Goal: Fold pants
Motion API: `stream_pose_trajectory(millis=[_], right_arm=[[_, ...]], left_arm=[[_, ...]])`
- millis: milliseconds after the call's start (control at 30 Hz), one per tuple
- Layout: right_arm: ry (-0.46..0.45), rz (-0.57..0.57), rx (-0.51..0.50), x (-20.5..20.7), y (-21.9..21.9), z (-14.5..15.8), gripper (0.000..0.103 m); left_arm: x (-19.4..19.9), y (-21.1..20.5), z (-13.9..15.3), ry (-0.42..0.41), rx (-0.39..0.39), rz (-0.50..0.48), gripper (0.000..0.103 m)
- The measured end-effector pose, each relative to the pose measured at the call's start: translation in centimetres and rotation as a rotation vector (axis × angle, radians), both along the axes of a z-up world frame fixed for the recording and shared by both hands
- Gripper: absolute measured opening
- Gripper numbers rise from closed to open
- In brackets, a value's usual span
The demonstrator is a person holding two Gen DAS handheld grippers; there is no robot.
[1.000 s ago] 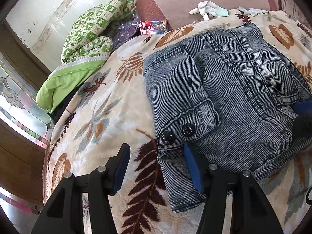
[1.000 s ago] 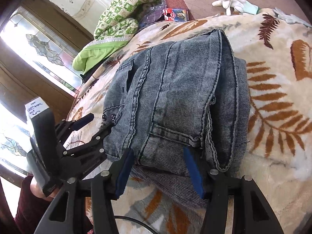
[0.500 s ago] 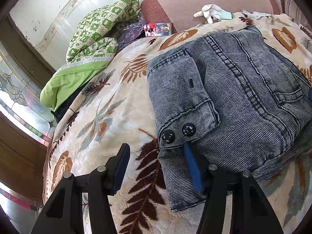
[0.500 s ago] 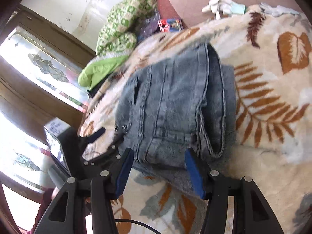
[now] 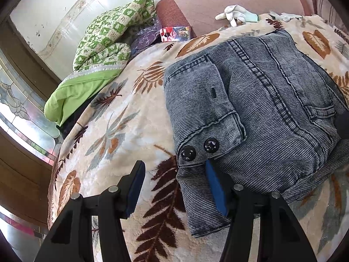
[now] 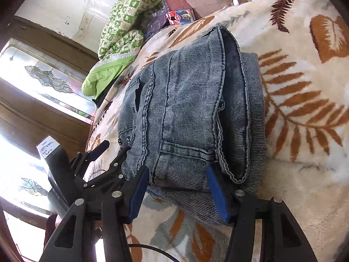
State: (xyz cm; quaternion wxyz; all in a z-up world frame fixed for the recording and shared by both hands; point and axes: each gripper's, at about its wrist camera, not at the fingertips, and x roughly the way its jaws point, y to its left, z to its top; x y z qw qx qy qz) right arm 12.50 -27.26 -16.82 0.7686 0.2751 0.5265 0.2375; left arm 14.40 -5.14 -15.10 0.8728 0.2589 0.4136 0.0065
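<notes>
Each black hand-held gripper (image 5: 174, 187) carries blue pads (image 6: 214, 193), silver screws (image 5: 238, 187) and triangular cut-outs.

The pants (image 5: 261, 113) are showing as faded blue-grey denim with a fine ribbed weave, raised stitched seams and two glossy black buttons (image 5: 199, 149). The blanket (image 5: 122, 131) under them is looking plush and fuzzy, matt, printed with leaves. The left gripper (image 5: 174, 187) is presenting matt black plastic arms, small shiny metal pins and blue pads of a dull, soft-looking finish; the right gripper (image 6: 177, 192) is looking the same. The green quilt (image 5: 102, 43) is appearing as soft printed cloth, and the box (image 5: 175, 33) is gleaming like glossy card.
</notes>
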Motion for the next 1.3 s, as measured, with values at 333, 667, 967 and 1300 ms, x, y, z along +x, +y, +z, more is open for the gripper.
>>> stream_pose_trajectory(millis=[333,667,967,1300], right_arm=[[0.050,-0.006,-0.027,-1.6,-1.2,-0.3,0.059],[0.058,0.007,-0.024,-1.4,-1.4,-0.7,0.060],[0.056,0.032,-0.023,-0.5,-0.7,-0.8,0.060],[0.050,0.035,-0.025,-0.3,0.2,-0.9,0.063]], left_arm=[[2.0,0.8,3.4,0.117,-0.107,-0.012,0.059],[8.6,-5.3,4.8,0.177,-0.110,-0.062,0.059],[13.8,-8.5,1.0,0.245,-0.035,0.013,0.064],[13.6,-9.8,0.3,0.162,0.115,-0.029,0.076]])
